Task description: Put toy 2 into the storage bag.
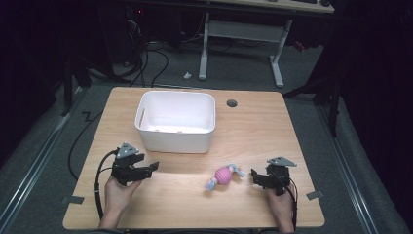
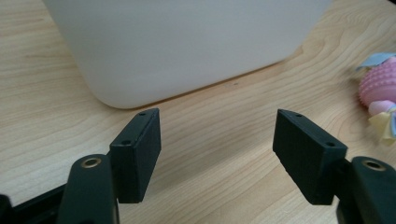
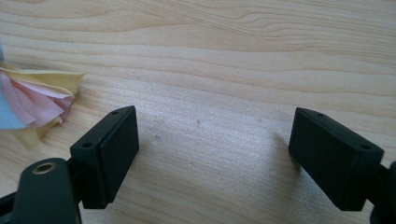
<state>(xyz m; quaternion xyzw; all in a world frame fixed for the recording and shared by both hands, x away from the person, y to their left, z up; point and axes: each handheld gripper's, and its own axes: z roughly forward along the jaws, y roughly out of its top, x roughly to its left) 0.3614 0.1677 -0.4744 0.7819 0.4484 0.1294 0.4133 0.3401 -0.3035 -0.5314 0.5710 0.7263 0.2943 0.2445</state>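
A pink knobbly toy (image 1: pixel 224 176) with pastel cloth tassels lies on the wooden table (image 1: pixel 253 126), in front of and to the right of a white bin (image 1: pixel 176 121). My left gripper (image 1: pixel 148 169) rests low at the front left, jaws open with nothing between them; in the left gripper view it (image 2: pixel 217 144) faces the bin's wall (image 2: pixel 187 42), with the toy (image 2: pixel 379 88) at the right edge. My right gripper (image 1: pixel 256 178) sits just right of the toy, open and empty. In the right gripper view it (image 3: pixel 212 140) looks over bare wood, the toy's tassels (image 3: pixel 32 100) at far left.
The bin looks empty from above. A round cable hole (image 1: pixel 232 103) sits in the table behind the bin's right corner. Beyond the table are a desk frame (image 1: pixel 243 44) and cables on the floor.
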